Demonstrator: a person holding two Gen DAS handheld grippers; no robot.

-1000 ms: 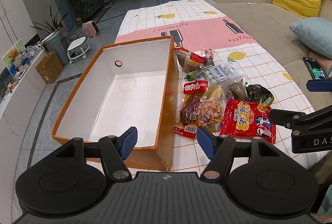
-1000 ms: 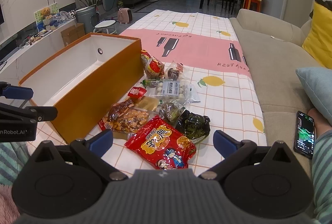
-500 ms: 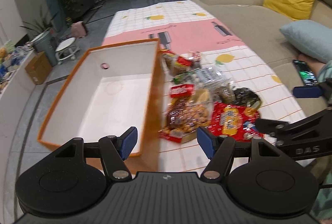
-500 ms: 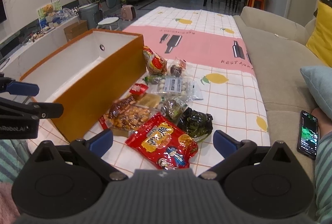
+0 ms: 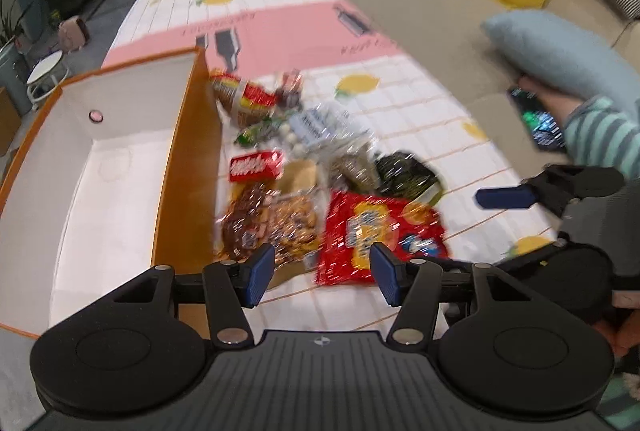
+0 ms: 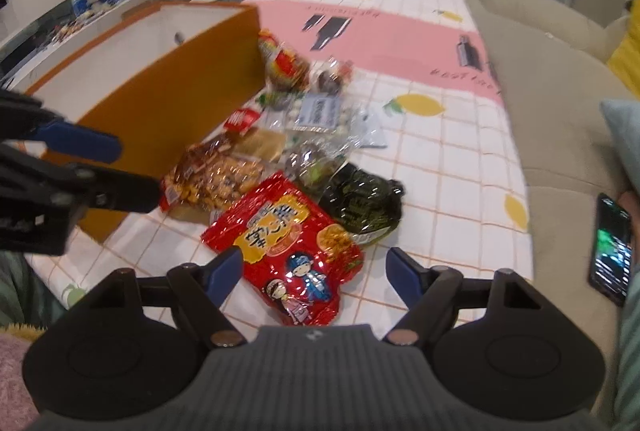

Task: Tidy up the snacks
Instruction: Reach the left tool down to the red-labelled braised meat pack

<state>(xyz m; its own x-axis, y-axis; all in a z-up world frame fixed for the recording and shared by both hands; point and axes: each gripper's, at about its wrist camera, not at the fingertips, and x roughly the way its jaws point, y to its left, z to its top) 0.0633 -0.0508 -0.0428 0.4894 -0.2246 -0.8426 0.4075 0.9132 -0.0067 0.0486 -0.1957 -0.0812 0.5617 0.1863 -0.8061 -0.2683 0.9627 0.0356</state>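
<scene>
On the checked tablecloth [image 6: 448,159], beside the box: snacks in 1 loose heap, none sorted yet.

Box: orange box [image 5: 188,167] with white inside stands to the left of the heap; what shows of its floor is bare, so nothing is packed so far.

Heap: red cartoon bag [image 6: 292,251] nearest both grippers; peanut pack [image 5: 280,223] just left of it, against the box wall; dark green pack [image 6: 360,203] behind the red bag; small red bar [image 5: 256,165], clear bag of white balls [image 6: 320,111] and a red-and-yellow pack [image 6: 284,63] further back. Left view is blurred, so labels are unreadable.

Left gripper [image 5: 322,273]: jaws apart and empty, having just been closing a little; nothing between the pads; aimed down at the seam between peanut pack and red cartoon bag.

Right gripper [image 6: 316,271]: jaws wide and empty, also just narrowed somewhat; the near end of the red cartoon bag shows between them in the picture, but I cannot tell whether the pads are down at its level; no contact seen.

Done: 0 items moved, judging by the bare box.

Left: all of it. Every pack still to be lifted into the box; red cartoon bag looks the likely first pick.

Bystander: striped sleeve [image 5: 596,135] and a phone [image 6: 610,263] on the sofa edge, well clear of the heap.
</scene>
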